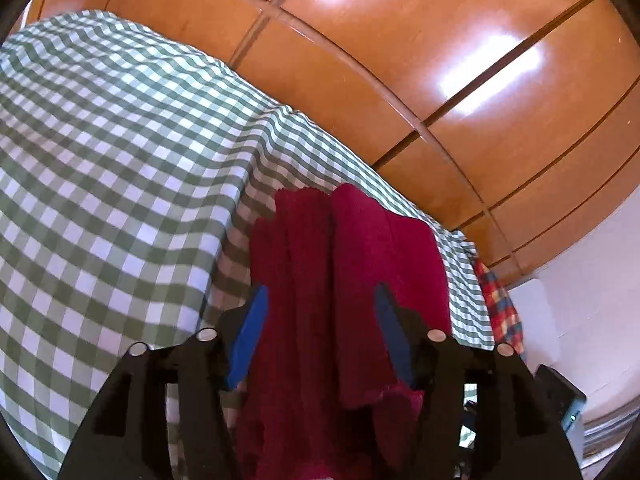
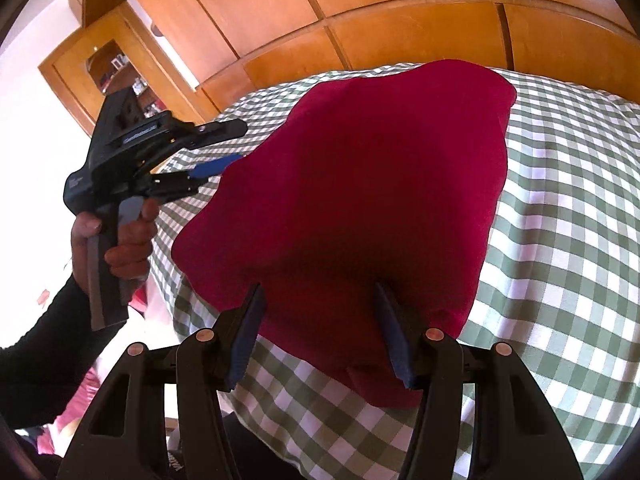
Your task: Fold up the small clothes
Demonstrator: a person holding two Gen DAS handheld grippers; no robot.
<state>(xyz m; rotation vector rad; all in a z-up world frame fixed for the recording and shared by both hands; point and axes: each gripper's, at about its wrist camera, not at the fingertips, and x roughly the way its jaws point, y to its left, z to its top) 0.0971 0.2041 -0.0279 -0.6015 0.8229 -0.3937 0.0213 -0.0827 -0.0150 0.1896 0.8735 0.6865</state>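
A dark red garment (image 2: 360, 208) lies spread over the green-and-white checked cloth (image 2: 560, 240). In the left wrist view it (image 1: 344, 280) hangs bunched in folds between the blue pads. My left gripper (image 1: 320, 300) has its jaws wide apart with the red fabric between them; in the right wrist view it (image 2: 224, 148) sits at the garment's left edge, jaws apart. My right gripper (image 2: 318, 300) is open, its blue pads (image 2: 248, 336) spread at the garment's near edge, the fabric lying over the gap.
A wooden wardrobe (image 1: 440, 60) stands behind the checked surface. A plaid red-and-blue cloth (image 1: 500, 304) lies at the right edge. A wooden shelf unit (image 2: 112, 64) and pink fabric (image 2: 80, 408) are at the left. A white wall (image 1: 592, 280) is to the right.
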